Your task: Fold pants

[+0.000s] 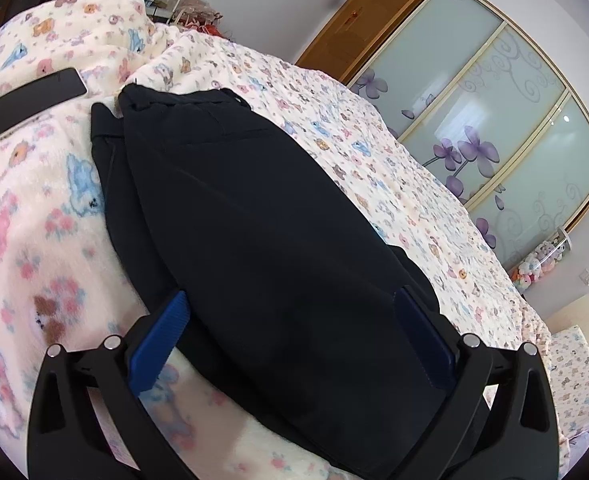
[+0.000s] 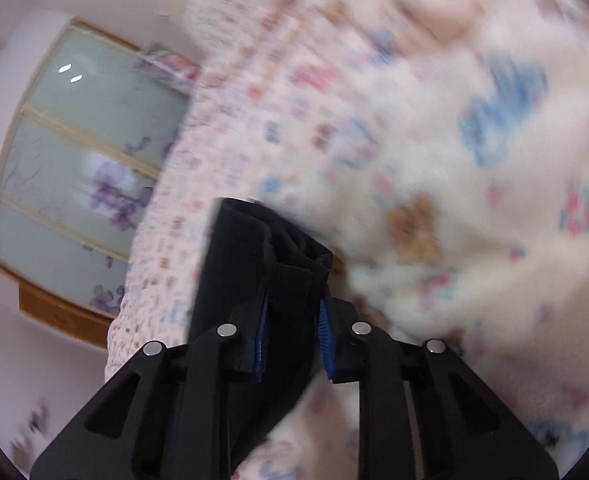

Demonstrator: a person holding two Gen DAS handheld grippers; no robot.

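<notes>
Black pants lie lengthwise on the floral bed cover, waistband at the far end, one layer folded over the other. My left gripper is open, its blue pads standing wide on either side of the near part of the pants, just above the cloth. In the right wrist view, which is blurred by motion, my right gripper is shut on a bunched end of the black pants and holds it above the bed.
The bed has a cream cover with pink and blue prints. A black phone lies on the raised blanket at the far left. A sliding wardrobe with purple flowers stands beyond the bed's right edge.
</notes>
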